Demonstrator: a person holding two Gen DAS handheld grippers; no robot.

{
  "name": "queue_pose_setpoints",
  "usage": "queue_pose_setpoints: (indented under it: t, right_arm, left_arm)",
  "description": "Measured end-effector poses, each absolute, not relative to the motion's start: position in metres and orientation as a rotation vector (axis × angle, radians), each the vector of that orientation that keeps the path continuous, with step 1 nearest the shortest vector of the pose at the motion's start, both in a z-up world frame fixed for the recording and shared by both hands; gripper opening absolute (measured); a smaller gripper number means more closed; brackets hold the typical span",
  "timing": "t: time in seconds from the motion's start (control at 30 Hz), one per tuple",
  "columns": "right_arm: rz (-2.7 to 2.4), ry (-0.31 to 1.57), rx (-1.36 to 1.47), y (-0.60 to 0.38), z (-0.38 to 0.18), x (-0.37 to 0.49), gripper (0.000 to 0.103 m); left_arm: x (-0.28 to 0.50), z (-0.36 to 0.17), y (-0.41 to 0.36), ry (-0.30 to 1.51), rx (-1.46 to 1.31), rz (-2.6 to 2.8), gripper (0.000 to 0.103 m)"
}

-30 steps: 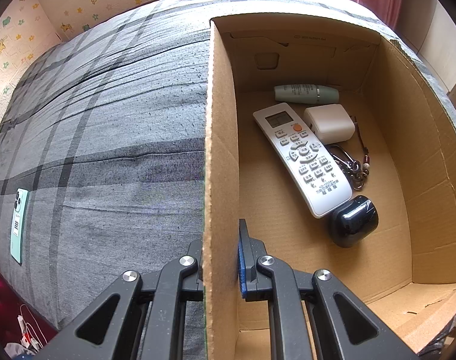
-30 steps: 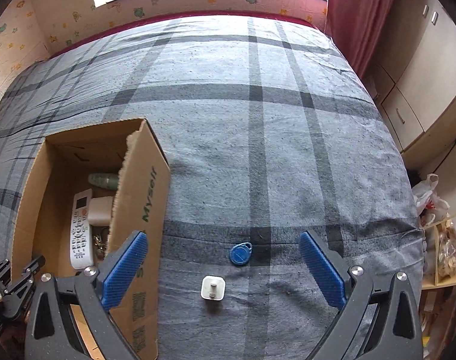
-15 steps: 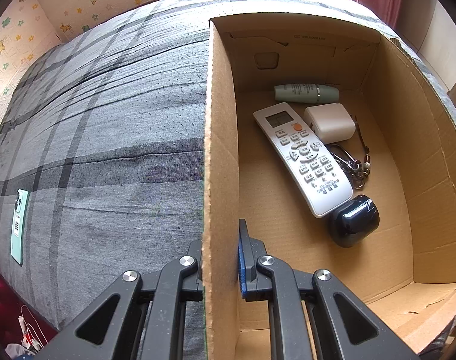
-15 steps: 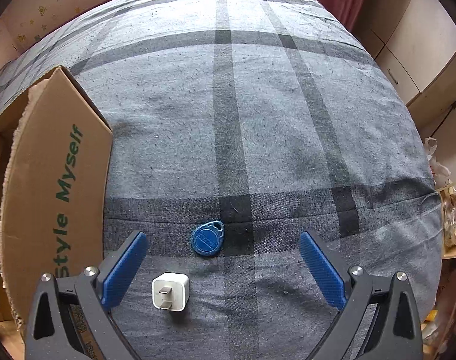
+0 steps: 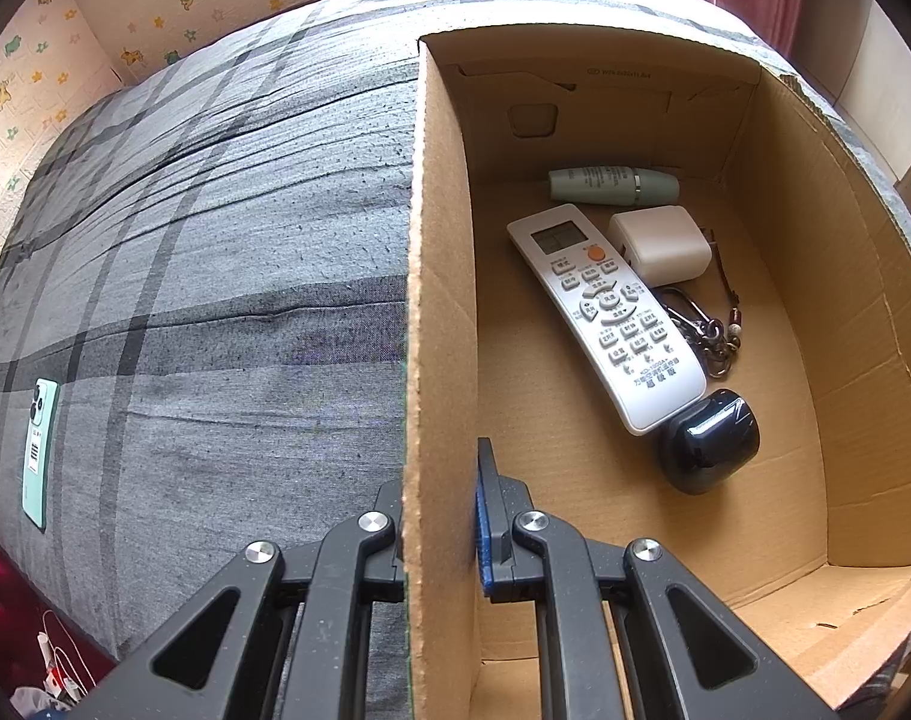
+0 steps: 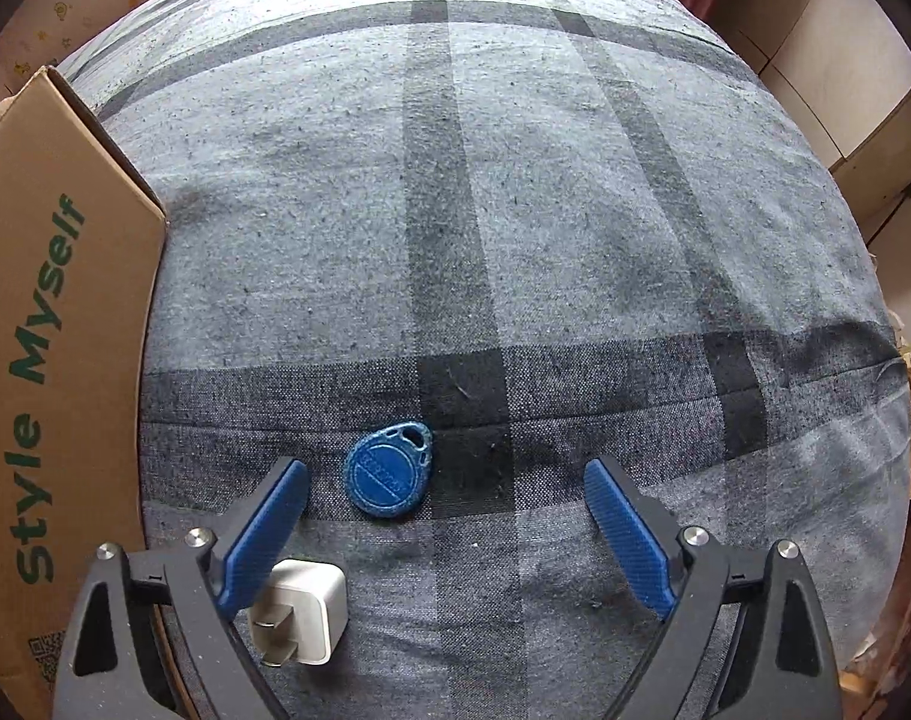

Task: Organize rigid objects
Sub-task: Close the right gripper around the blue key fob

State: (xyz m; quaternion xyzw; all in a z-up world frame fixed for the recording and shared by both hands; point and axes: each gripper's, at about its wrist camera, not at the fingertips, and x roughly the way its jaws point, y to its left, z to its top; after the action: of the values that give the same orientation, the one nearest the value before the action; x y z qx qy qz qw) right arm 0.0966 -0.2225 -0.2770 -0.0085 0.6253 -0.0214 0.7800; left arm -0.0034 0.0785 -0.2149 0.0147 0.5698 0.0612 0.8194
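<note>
A cardboard box (image 5: 437, 276) stands on a grey plaid bed. Inside lie a white remote (image 5: 605, 312), a white charger block (image 5: 659, 243), a pale green tube (image 5: 611, 185), a key ring (image 5: 707, 333) and a black case (image 5: 710, 447). My left gripper (image 5: 440, 516) is shut on the box's left wall. In the right wrist view a blue key fob (image 6: 389, 471) and a white plug adapter (image 6: 299, 612) lie on the bed. My right gripper (image 6: 446, 528) hangs low over them; its jaws are closing, wide apart, with the fob between them and the adapter beside the left finger.
The box's outer wall (image 6: 41, 360) with green lettering stands close at the left of the right gripper. A green phone (image 5: 38, 450) lies near the bed's left edge. Cupboards (image 6: 845, 90) stand beyond the bed's right side.
The right gripper has sunk toward the bed, so the fob and adapter look larger and sit between its fingers, which have drawn a little closer together. The left gripper and box are unchanged.
</note>
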Motion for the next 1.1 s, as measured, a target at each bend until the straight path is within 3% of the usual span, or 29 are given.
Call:
queue_pose_setpoints:
  t: [0.13, 0.23, 0.3, 1.1]
  right_arm:
    - [-0.038, 1.351, -0.015, -0.223, -0.278, 0.093, 0.080]
    - [-0.028, 1.357, -0.006, -0.222, -0.277, 0.094, 0.058]
    - [-0.020, 1.350, -0.001, -0.217, -0.273, 0.095, 0.029]
    - [0.021, 1.295, -0.058, -0.204, -0.217, 0.088, 0.030]
  left_arm:
    - [-0.003, -0.215, 0.077, 1.214, 0.038, 0.132, 0.012]
    - [-0.003, -0.215, 0.078, 1.214, 0.035, 0.132, 0.012]
    - [-0.003, -0.215, 0.078, 1.214, 0.035, 0.132, 0.012]
    - [-0.004, -0.214, 0.077, 1.214, 0.042, 0.135, 0.012]
